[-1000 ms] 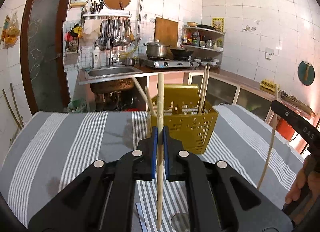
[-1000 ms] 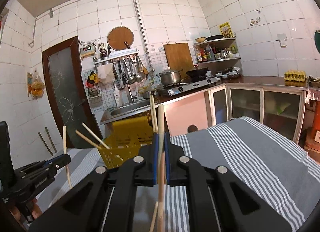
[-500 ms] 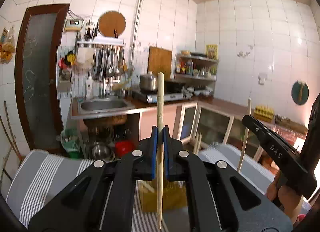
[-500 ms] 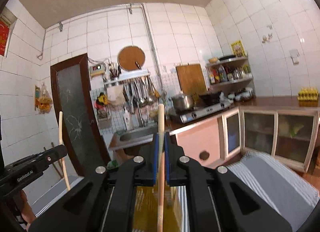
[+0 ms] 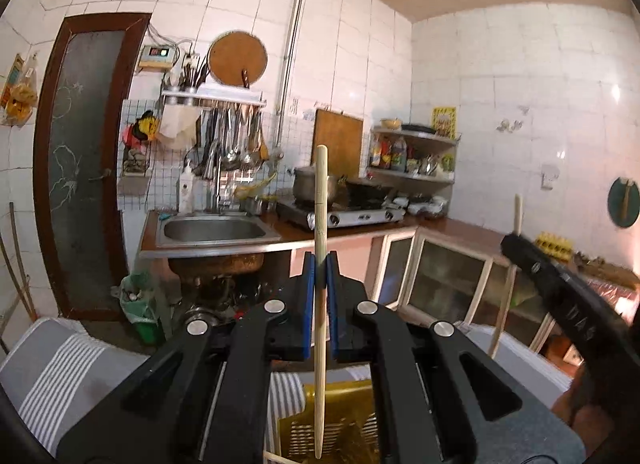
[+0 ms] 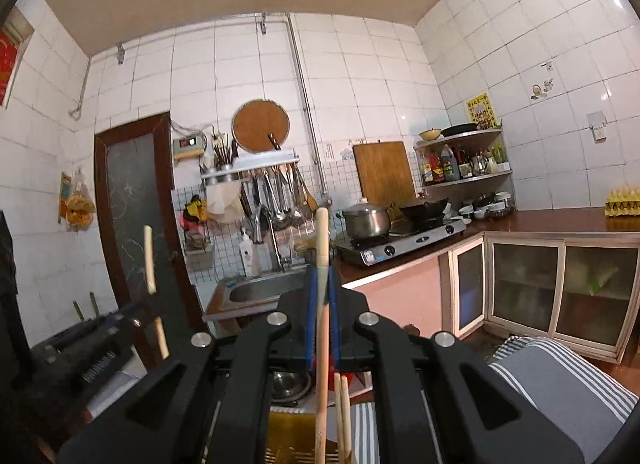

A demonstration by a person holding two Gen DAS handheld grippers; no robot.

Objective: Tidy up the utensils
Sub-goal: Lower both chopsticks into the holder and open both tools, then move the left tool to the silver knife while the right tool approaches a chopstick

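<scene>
A white-tiled kitchen fills both wrist views, with a dark frosted-glass door in a brown frame (image 5: 76, 168) at left and a brown countertop (image 6: 560, 224) running along the walls. A table under a grey cloth with white stripes (image 5: 52, 376) lies low in the frame. A stainless steel sink (image 5: 214, 230) is set in the counter, beside a two-burner gas stove (image 6: 404, 242) carrying a lidded steel pot (image 6: 366, 220) and a dark wok (image 6: 424, 209). A rectangular wooden cutting board (image 6: 382, 172) leans on the wall, and a round wooden board (image 6: 261, 127) hangs above a rail of ladles (image 6: 280, 196).

The black left gripper with blue pads (image 5: 320, 276) is pressed tight on a pale wooden chopstick (image 5: 321, 200), held upright. Its lower end hangs over a yellow perforated plastic utensil basket (image 5: 340, 424) standing on the table directly beneath. The black right gripper with blue pads (image 6: 321, 288) pinches a second pale wooden chopstick (image 6: 322, 236), also upright, its lower end over the same basket, where two more chopsticks (image 6: 343, 412) already stand just beside it. Each gripper shows at the edge of the other's view, its chopstick poking above the jaws.
</scene>
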